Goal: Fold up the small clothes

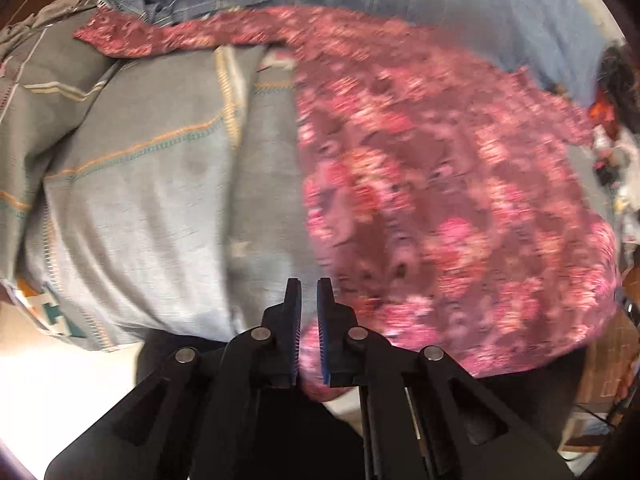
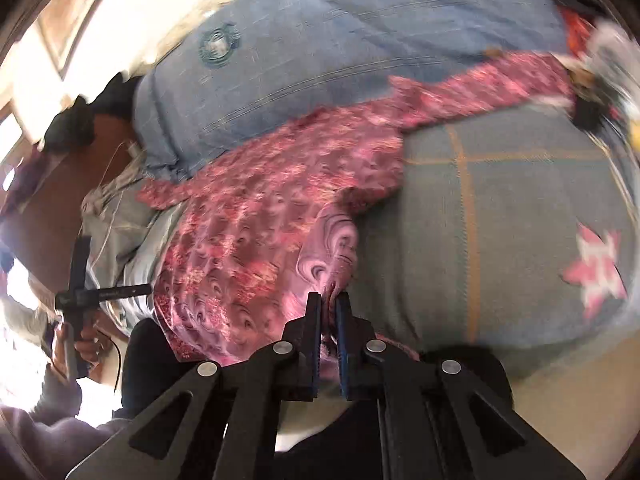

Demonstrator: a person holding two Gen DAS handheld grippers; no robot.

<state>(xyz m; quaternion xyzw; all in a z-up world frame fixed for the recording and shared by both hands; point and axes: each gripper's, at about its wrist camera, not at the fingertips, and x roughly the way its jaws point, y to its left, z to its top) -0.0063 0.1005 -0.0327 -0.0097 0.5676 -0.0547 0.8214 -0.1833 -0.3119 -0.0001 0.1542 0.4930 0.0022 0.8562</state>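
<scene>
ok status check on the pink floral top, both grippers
Left gripper shut on pink floral top hem. Right gripper shut on the other hem corner. Top spread over grey-blue bedspread; nothing in the way.

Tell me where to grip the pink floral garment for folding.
Take the pink garment by its near hem, coming from the bed's near edge: that edge lies closest and free, while the sleeve stretches far away. Both tongs already pinch there.
</scene>
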